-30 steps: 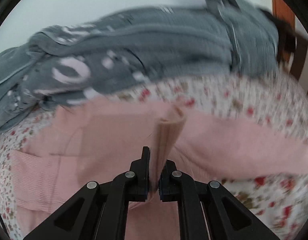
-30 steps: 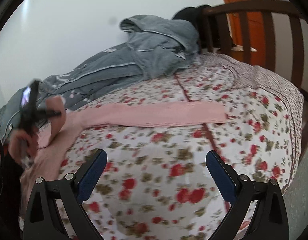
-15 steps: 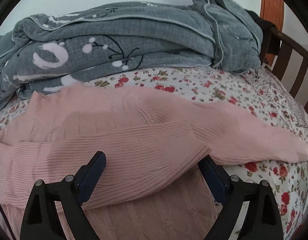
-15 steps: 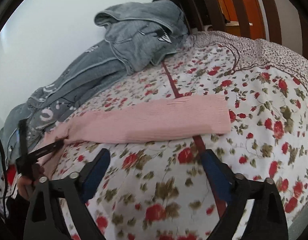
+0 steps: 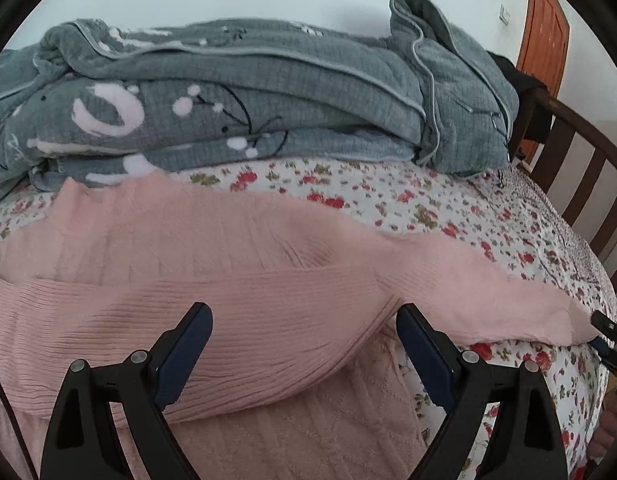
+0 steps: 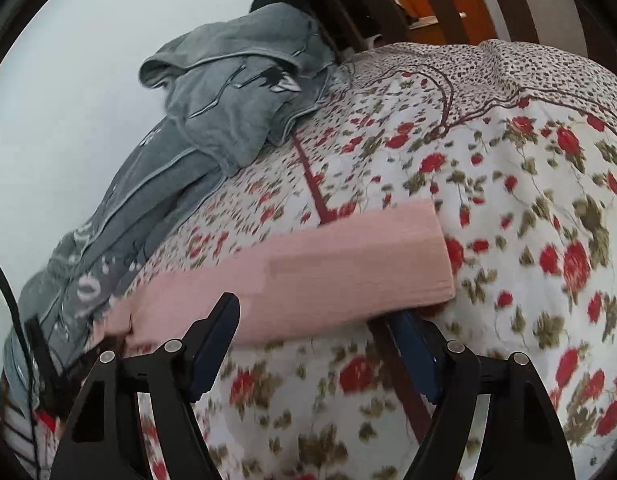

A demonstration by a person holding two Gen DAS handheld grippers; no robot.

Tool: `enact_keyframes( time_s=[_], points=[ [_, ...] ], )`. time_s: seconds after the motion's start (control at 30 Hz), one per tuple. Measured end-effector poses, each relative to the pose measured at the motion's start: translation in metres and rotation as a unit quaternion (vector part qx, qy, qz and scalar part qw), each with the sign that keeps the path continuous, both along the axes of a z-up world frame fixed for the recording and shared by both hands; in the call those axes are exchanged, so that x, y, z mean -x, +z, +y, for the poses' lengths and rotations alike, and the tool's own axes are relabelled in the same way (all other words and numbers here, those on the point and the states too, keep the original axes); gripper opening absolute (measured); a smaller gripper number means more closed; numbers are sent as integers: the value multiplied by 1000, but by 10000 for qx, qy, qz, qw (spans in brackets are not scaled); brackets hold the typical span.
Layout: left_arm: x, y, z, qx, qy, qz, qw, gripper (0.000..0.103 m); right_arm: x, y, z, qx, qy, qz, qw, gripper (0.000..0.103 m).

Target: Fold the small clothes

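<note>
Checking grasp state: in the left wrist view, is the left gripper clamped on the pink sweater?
No, the left gripper stands wide open over the folded sleeve of the pink sweater, pinching no fabric.

Pink sweater [image 5: 236, 280] hem cut off btm; bedspread [image 6: 508, 200] blurred.

Right gripper [image 6: 314, 330] spread wide, at pink sleeve [image 6: 308, 268] cuff on floral bedspread [image 6: 528, 208]; grey garment [image 6: 228, 120] behind.

A bed with a white quilt printed in red roses [image 6: 528, 208] carries a pink ribbed knit sweater [image 5: 236, 280] spread flat, one sleeve stretched sideways, and behind it a rumpled grey quilted pyjama heap [image 5: 268, 92] along the wall.
</note>
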State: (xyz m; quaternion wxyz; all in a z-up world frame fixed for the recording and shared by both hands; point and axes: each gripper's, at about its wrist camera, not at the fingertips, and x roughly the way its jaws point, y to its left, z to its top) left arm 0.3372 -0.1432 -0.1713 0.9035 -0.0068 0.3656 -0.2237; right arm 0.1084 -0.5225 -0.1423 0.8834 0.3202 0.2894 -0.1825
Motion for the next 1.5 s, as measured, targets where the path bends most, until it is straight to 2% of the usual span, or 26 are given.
enact_keyframes(
  time_s=[0.03,0.07,0.1,0.13,0.2,0.3,0.4,0.47,0.57,0.63,0.73,0.93,1.0,1.13,1.2,1.3,1.4,1.47,1.5],
  points=[
    [2,2,1,11,27,-68,10000,93,-4,2,0,81,-82,36,9999,35],
    [4,5,2,22,68,-134,9999,93,-8,4,0,223,-148,106,9996,13],
    [6,11,5,37,120,-197,9997,93,-15,4,0,298,-126,218,9992,6],
    [8,17,9,43,168,-207,9996,93,-19,5,0,281,-64,253,9993,6],
    [12,32,20,16,262,-194,9995,93,-24,16,6,529,-140,223,9983,6],
    [25,53,50,-142,502,-354,9980,93,-33,51,31,1370,48,63,9905,6],
    [41,64,106,-114,881,-362,9954,93,-50,92,64,2032,322,-202,9784,6],
    [50,63,144,-51,1098,-296,9935,93,-68,117,93,2375,518,-398,9692,6],
    [65,53,206,-282,1580,-127,9869,93,-100,142,138,2658,944,-571,9577,6],
    [76,44,250,-324,1920,15,9809,93,-129,152,179,2821,1292,-633,9485,6],
    [92,29,311,-188,2312,199,9725,93,-172,155,245,3013,1808,-651,9340,6],
    [118,-1,393,57,2916,469,9554,93,-228,137,389,2836,3076,-698,9056,6],
    [124,-11,409,110,2996,570,9523,93,-237,125,439,2974,3395,-706,8895,6],
    [135,-23,425,6,2964,609,9531,93,-251,86,521,3072,4209,-501,8520,6],
    [140,-23,427,-135,2942,555,9540,93,-258,56,551,3081,4550,-186,8353,6],
    [140,-21,427,-53,2817,536,9580,93,-265,5,574,2990,4938,449,8153,8],
    [139,-17,423,109,2709,541,9610,93,-267,-30,580,2590,5386,1020,7953,31],
    [136,-13,415,149,2648,532,9627,93,-253,-29,578,2645,5485,947,7875,43],
    [135,-9,410,159,2601,513,9641,93,-249,-23,574,2601,5556,861,7850,61]
  ],
)
